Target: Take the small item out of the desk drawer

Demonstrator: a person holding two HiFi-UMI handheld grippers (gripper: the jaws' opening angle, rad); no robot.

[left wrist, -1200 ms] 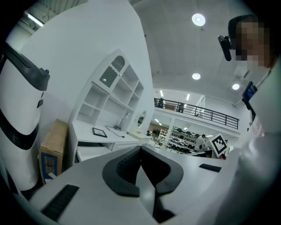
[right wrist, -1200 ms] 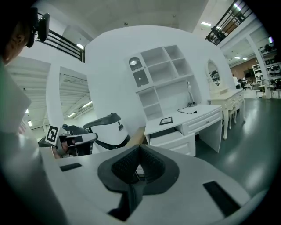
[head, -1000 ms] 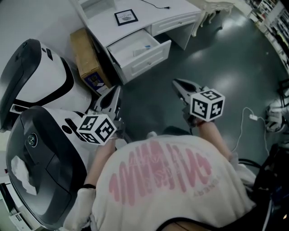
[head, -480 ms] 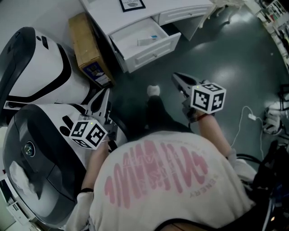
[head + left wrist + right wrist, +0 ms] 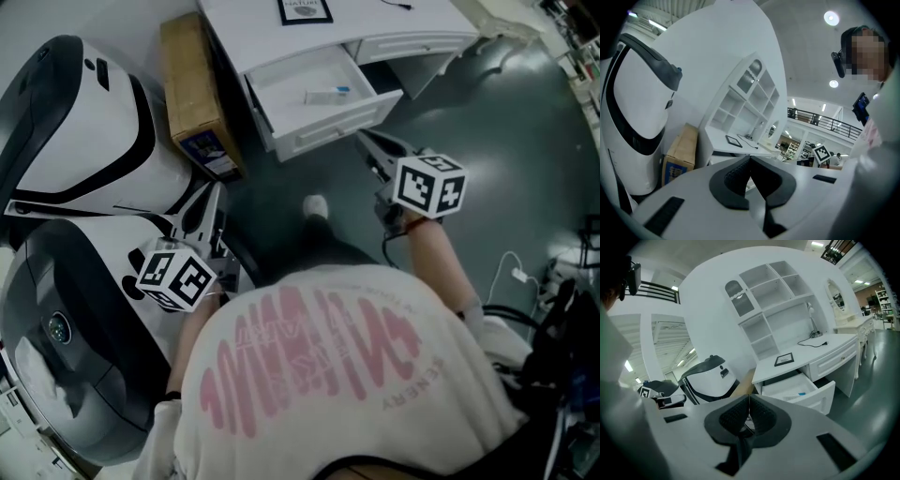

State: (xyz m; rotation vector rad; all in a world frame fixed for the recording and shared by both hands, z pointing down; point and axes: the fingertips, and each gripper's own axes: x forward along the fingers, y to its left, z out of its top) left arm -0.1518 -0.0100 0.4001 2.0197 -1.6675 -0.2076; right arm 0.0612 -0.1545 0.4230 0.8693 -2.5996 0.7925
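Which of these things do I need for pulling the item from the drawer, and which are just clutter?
For the job: open desk drawer; small blue-capped tube lying in it; right gripper, fingers shut.
Lying about: cardboard box; picture frame; white-and-black machines; white cable.

A glossy dark grey floor (image 5: 525, 141) carries pale patches of glare, and round ceiling lights (image 5: 830, 18) glow overhead. At the far side a white desk (image 5: 244, 28) stands against a curved white wall (image 5: 708, 305), open shelves (image 5: 773, 296) above it, a cardboard box (image 5: 192, 94) on its left
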